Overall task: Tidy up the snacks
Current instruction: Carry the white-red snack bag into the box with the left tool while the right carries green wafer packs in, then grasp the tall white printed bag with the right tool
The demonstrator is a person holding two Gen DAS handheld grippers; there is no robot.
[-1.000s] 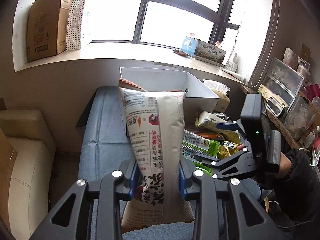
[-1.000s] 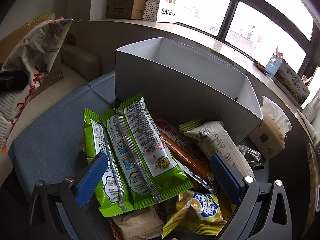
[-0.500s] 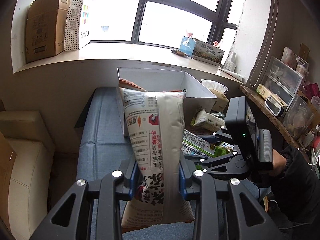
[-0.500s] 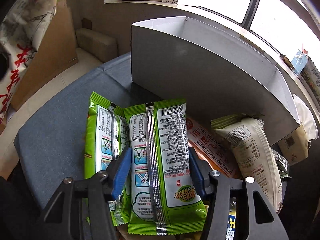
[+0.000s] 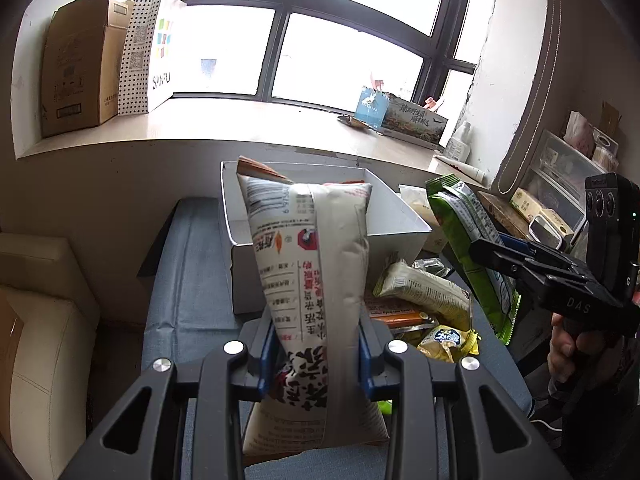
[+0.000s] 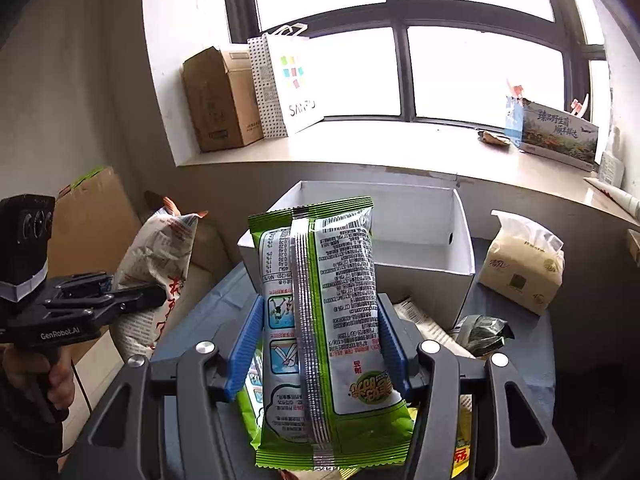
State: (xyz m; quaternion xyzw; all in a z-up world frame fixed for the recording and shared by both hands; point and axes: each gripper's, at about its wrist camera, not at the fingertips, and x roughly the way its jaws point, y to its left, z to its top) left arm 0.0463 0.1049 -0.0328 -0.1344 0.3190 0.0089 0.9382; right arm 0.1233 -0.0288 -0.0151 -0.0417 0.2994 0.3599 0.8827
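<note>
At the far edge of the table (image 5: 192, 280), in the left wrist view, the white box (image 5: 400, 216) stands open and looks empty, and in front of it the left hand-held gripper (image 5: 316, 364) is clamped narrow on the lower part of a tall cream snack bag (image 5: 320, 272), which rises upright and hides part of the box. To the right, loose packets (image 5: 424, 296) lie heaped on the table's near right side, and the right hand-held gripper (image 5: 486, 246) holds a green packet (image 5: 460, 224) lifted above them. In the right wrist view, the right hand-held gripper (image 6: 318, 356), whose jaws have just been closing, pinches the green packet (image 6: 336, 312) across its middle; a second green wrapper seems to ride behind it, though I cannot tell whether it is caught too. The box (image 6: 460, 236) lies just beyond, and the cream bag (image 6: 160, 256) hangs to the left. Both loads appear bound for one opening, so the two could collide at the box's near edge. The puffed cream bag may slip or tip over the rim, and a half-caught second wrapper could drop off the table.
</note>
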